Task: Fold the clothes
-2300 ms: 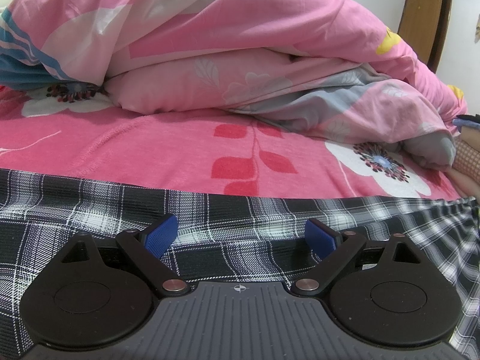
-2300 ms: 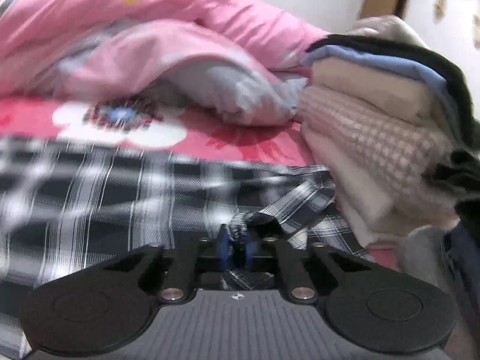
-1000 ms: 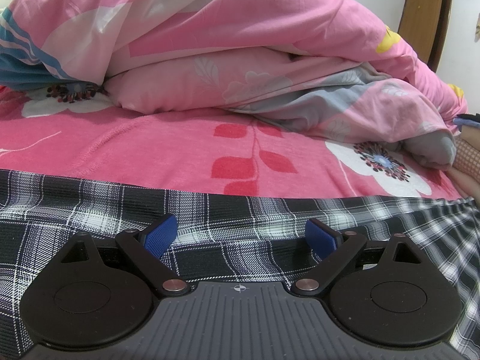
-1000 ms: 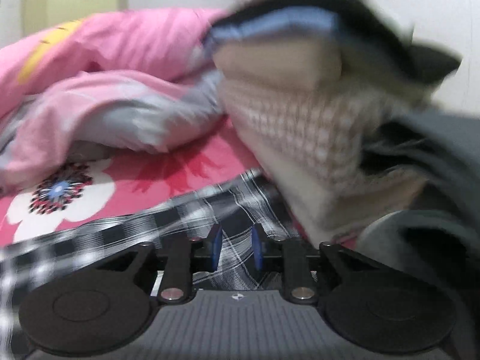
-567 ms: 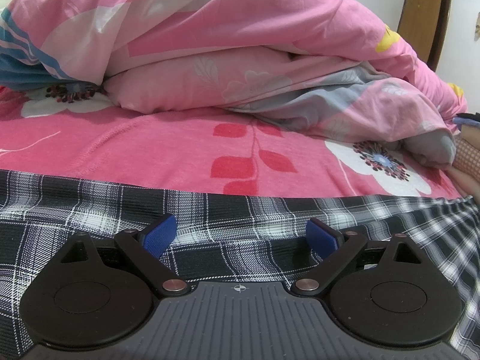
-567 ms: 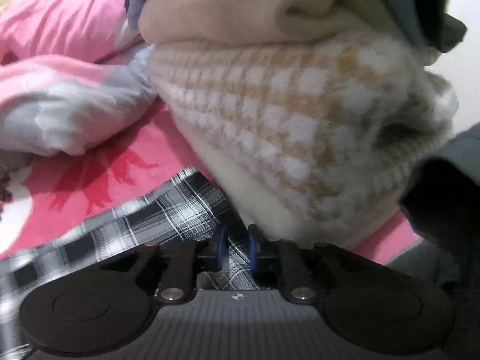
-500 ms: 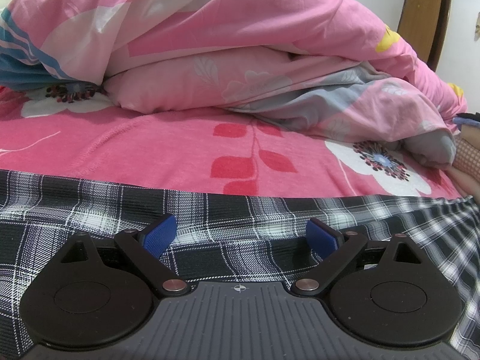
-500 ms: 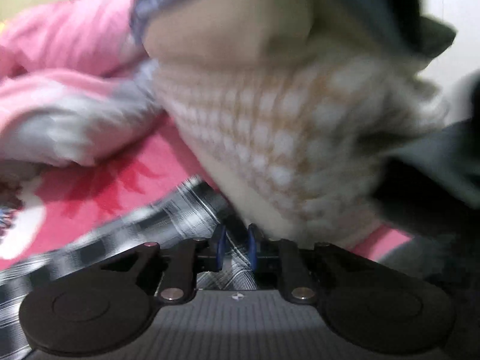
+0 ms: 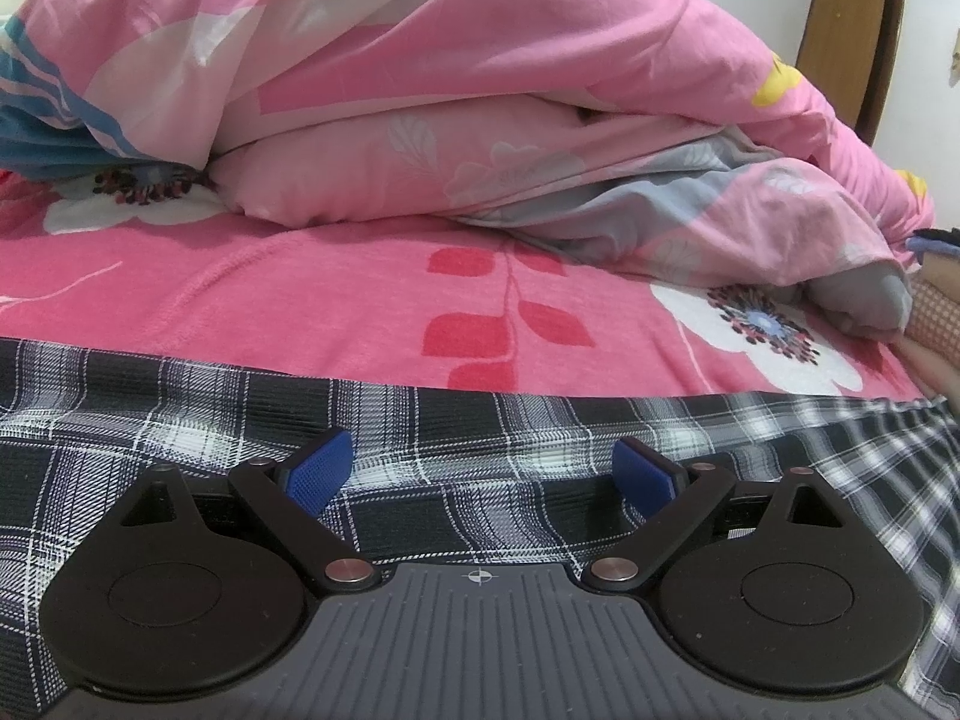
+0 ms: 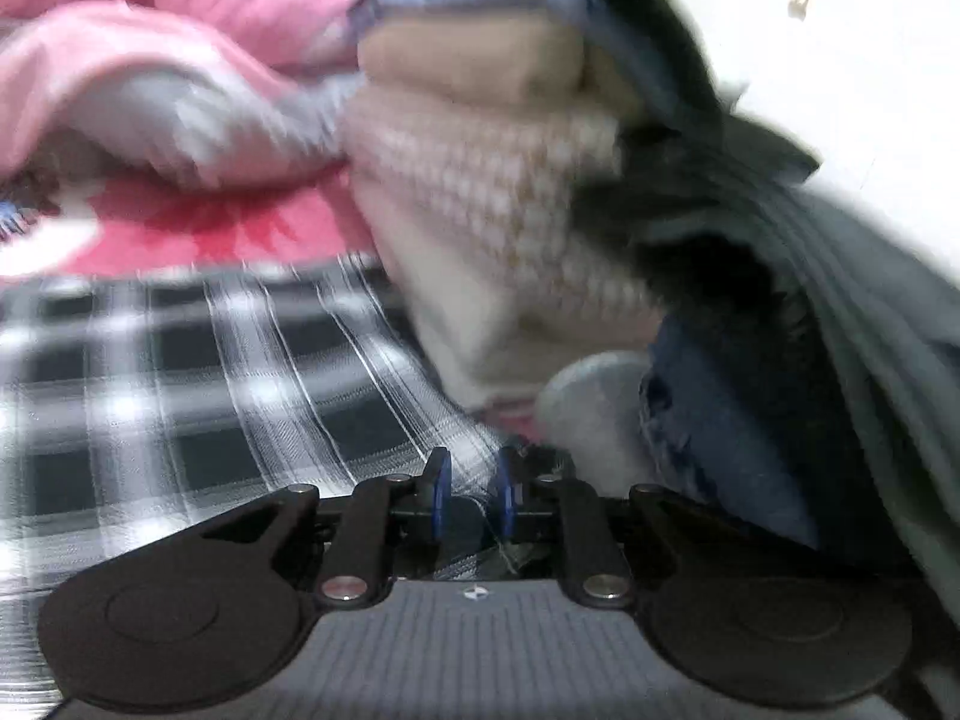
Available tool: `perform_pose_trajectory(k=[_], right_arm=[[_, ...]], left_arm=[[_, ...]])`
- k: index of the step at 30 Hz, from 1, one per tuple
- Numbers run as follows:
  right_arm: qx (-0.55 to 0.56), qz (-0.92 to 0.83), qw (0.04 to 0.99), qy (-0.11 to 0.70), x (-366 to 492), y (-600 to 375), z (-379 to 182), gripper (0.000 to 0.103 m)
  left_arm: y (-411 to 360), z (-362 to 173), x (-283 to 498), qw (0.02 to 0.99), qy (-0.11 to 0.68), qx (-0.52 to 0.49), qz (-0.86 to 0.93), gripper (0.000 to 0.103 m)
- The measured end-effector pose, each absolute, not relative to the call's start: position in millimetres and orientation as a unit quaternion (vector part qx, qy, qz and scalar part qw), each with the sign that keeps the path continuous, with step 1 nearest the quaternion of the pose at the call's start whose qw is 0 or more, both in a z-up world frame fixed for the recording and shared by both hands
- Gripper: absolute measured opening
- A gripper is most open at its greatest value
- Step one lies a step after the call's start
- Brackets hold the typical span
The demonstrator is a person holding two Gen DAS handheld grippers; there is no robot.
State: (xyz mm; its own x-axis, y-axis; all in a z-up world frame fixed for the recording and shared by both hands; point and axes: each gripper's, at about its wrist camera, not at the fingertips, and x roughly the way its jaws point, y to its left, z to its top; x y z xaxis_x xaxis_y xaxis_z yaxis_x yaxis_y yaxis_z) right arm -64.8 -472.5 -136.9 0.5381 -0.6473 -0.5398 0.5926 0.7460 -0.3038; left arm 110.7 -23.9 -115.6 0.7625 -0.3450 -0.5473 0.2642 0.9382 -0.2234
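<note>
While the plaid shirt lies spread flat on the pink bed sheet, the left hand-held gripper is held wide open just above it, gripping nothing. The right hand-held gripper is seen nearly closed at the shirt's edge beside the stack of folded clothes; whether cloth is pinched cannot be told. A firm pinch on the edge should be secured first.

My left wrist view is sharp and evenly lit; my right is motion-blurred throughout; both bend at the edges.
</note>
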Motion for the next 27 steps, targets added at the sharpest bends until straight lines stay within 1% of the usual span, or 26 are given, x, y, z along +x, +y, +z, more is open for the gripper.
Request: perform_pose_trajectory(k=[2, 6, 9, 12, 19, 27], right_arm=[[-0.016, -0.339, 0.880, 0.331, -76, -476, -137, 0.021], [-0.003, -0.339, 0.876, 0.342, -93, -478, -142, 0.017], [0.009, -0.350, 0.878, 0.325, -109, -467, -131, 0.020], [0.059, -0.340, 0.893, 0.290, -138, -462, -119, 0.021], [0.237, -0.250, 0.895, 0.284, -173, -457, -122, 0.021], [0.389, -0.260, 0.846, 0.257, -164, -503, -136, 0.022]], left_arm=[[-24, -115, 111, 0.936, 0.304, -0.067, -0.163, 0.095], [-23, -115, 111, 0.936, 0.304, -0.069, -0.163, 0.095], [-23, -115, 111, 0.936, 0.304, -0.068, -0.163, 0.095], [-23, -115, 111, 0.936, 0.304, -0.068, -0.162, 0.095], [-23, -115, 111, 0.936, 0.303, -0.070, -0.162, 0.095], [-21, -114, 110, 0.936, 0.302, -0.075, -0.162, 0.095]])
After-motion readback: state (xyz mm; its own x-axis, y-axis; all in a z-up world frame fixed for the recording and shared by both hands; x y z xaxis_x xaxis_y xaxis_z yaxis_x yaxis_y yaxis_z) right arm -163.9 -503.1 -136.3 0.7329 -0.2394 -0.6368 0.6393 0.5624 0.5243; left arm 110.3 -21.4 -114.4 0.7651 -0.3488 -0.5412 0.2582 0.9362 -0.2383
